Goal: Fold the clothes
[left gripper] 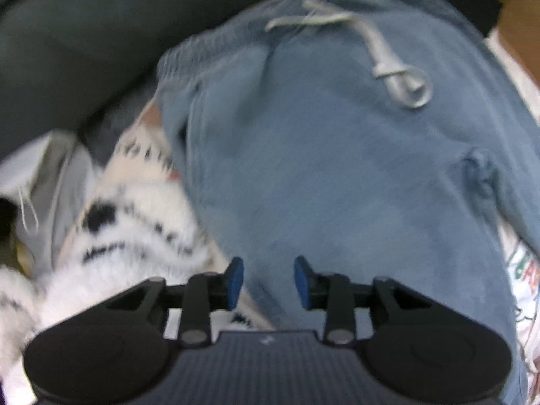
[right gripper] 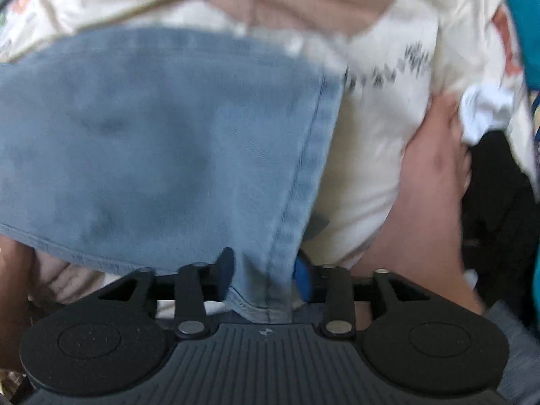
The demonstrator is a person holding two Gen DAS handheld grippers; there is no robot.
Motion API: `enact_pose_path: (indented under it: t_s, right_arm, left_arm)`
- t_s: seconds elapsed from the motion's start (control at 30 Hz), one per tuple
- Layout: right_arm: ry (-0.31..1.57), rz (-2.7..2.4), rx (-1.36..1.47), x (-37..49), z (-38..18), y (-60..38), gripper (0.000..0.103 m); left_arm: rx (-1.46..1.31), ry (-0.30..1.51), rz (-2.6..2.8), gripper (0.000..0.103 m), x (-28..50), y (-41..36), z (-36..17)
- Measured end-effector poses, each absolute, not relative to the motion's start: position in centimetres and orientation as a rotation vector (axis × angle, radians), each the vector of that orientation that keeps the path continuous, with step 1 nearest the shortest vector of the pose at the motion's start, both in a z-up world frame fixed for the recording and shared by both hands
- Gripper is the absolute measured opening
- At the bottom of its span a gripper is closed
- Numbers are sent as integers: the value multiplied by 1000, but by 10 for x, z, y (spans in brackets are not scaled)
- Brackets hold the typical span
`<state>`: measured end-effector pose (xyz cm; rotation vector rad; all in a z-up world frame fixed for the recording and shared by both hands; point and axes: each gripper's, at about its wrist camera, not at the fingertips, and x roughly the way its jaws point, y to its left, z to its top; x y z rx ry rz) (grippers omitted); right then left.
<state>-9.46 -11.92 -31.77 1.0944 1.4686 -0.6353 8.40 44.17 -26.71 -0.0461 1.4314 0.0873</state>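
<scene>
Blue sweatpants (left gripper: 320,155) lie spread out in the left wrist view, with the elastic waistband and a grey drawstring (left gripper: 381,50) at the far end. My left gripper (left gripper: 268,281) hovers open above the near part of the pants, and nothing sits between its blue pads. In the right wrist view a stitched hem corner of the same blue garment (right gripper: 162,141) hangs down between the fingers of my right gripper (right gripper: 265,278). Its jaws stand apart, and the cloth lies loose between them.
A fluffy white cloth with black marks (left gripper: 135,229) and a grey garment (left gripper: 50,175) lie left of the pants, below a dark cushion (left gripper: 67,33). Cream printed fabric (right gripper: 371,128) lies under the blue cloth. A person's bare limb (right gripper: 428,182) and black clothing (right gripper: 499,209) are at the right.
</scene>
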Motion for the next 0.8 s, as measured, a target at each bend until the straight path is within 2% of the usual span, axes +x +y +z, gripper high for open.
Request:
enact_pose_path:
  t_s: [0.2,0.47,0.57,0.67,0.8]
  right_arm:
    - [1405,-586,947,-86,-297,-142,54]
    - [1375,-484,800,-99,-310,-183,52]
    - [1367,-491,772,-103,-332,-197,47]
    - [1375,-500,768,-104,-340,-211,22]
    - [1377,-488,767,-98,-350,-220,22]
  left_arm:
    - [-79,1394,4,36,92,405,-254]
    - [-60,1370,-114,36,106,359,-256]
    - [-45,1367,-149,36,109,342,-258]
    - [-28,1364,-178,36,111,326,-261]
    - [-13,1363,-195,36,113,313,-265]
